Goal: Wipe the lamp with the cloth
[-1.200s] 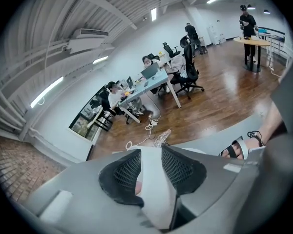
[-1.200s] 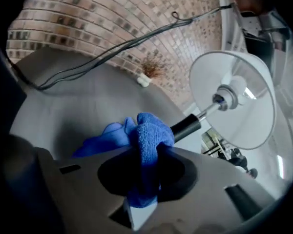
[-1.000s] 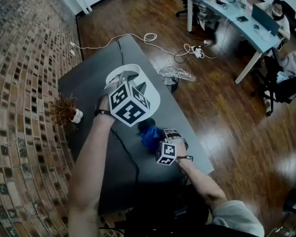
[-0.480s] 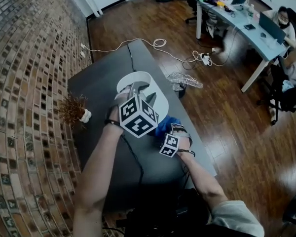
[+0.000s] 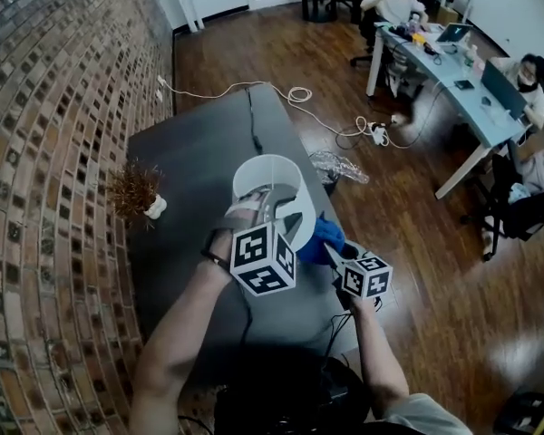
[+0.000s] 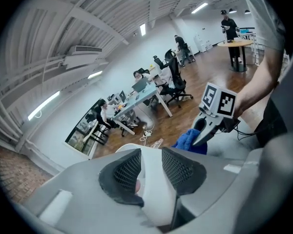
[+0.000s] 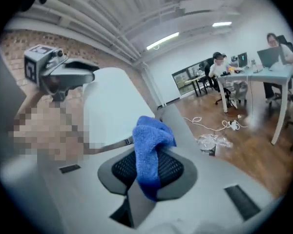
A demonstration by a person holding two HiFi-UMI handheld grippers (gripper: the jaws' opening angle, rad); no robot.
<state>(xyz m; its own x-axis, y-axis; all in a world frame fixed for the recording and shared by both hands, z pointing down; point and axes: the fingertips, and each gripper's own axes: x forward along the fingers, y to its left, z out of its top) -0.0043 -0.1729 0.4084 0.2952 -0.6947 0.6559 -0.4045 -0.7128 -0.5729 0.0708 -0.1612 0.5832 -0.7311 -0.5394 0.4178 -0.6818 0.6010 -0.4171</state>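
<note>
A lamp with a white shade (image 5: pixel 267 181) stands on the dark table (image 5: pixel 186 152). My left gripper (image 5: pixel 257 212) is shut on a white part of the lamp (image 6: pixel 154 191) below the shade. My right gripper (image 5: pixel 335 248) is shut on a blue cloth (image 5: pixel 323 234), held up against the shade's right side. In the right gripper view the cloth (image 7: pixel 150 143) bulges out between the jaws, with the shade (image 7: pixel 112 106) just behind it and the left gripper (image 7: pixel 63 74) at the upper left. The left gripper view shows the cloth (image 6: pixel 190 141) and the right gripper (image 6: pixel 205 130) beyond the lamp.
A dried plant ornament (image 5: pixel 136 191) sits near the table's left edge by the brick wall. A black cable (image 5: pixel 252 120) runs across the table. A small bin with clear plastic (image 5: pixel 337 166) stands on the wood floor at the right. People sit at a desk (image 5: pixel 462 71) further right.
My right gripper has risen from the table with the blue cloth, rolled over, and come up to the shade's right side. My left gripper has kept its hold on the lamp.
</note>
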